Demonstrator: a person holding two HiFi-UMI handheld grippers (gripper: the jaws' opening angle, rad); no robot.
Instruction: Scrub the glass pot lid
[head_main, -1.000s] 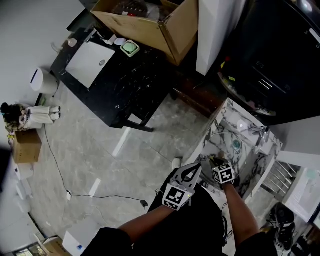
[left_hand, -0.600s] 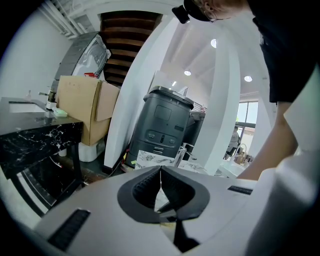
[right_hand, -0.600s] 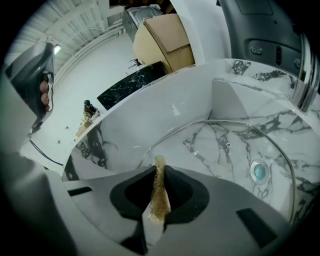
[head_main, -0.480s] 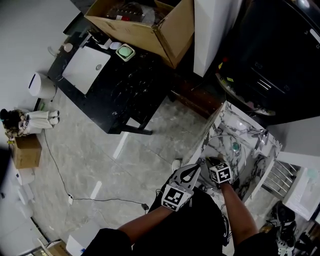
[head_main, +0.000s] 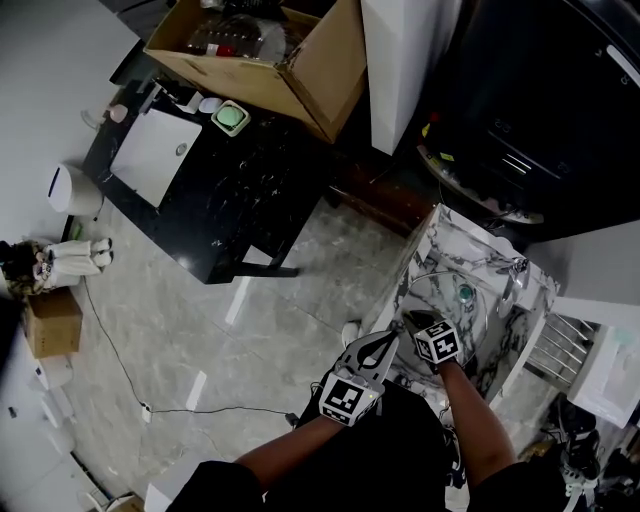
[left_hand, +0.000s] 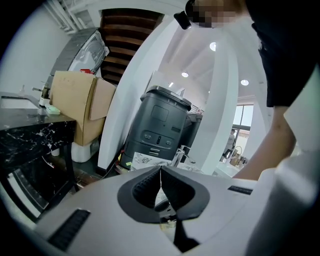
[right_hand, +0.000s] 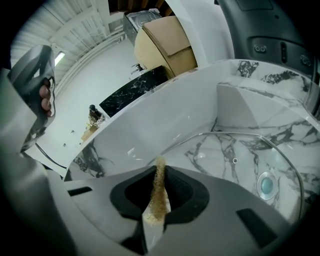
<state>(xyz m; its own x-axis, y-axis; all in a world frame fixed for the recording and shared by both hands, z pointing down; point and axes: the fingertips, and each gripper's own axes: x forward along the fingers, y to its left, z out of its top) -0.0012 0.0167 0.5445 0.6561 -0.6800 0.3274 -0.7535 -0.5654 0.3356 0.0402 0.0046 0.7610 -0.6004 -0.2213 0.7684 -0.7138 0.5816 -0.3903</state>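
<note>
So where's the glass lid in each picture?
Head view: the glass pot lid lies in the marble sink, lower right.
Left gripper view: not in it.
Right gripper view: right of centre, beyond the scrub pad in the right gripper's jaws.
Shared landmark: the cardboard box, in all three views.

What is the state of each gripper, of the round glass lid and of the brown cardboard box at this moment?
left gripper: jaws shut, nothing between them.
right gripper: jaws shut on the thin tan scrub pad.
thin tan scrub pad: clamped on edge between the jaws.
round glass pot lid: lying in the white marble sink.
brown cardboard box: open at the top, flaps out.
</note>
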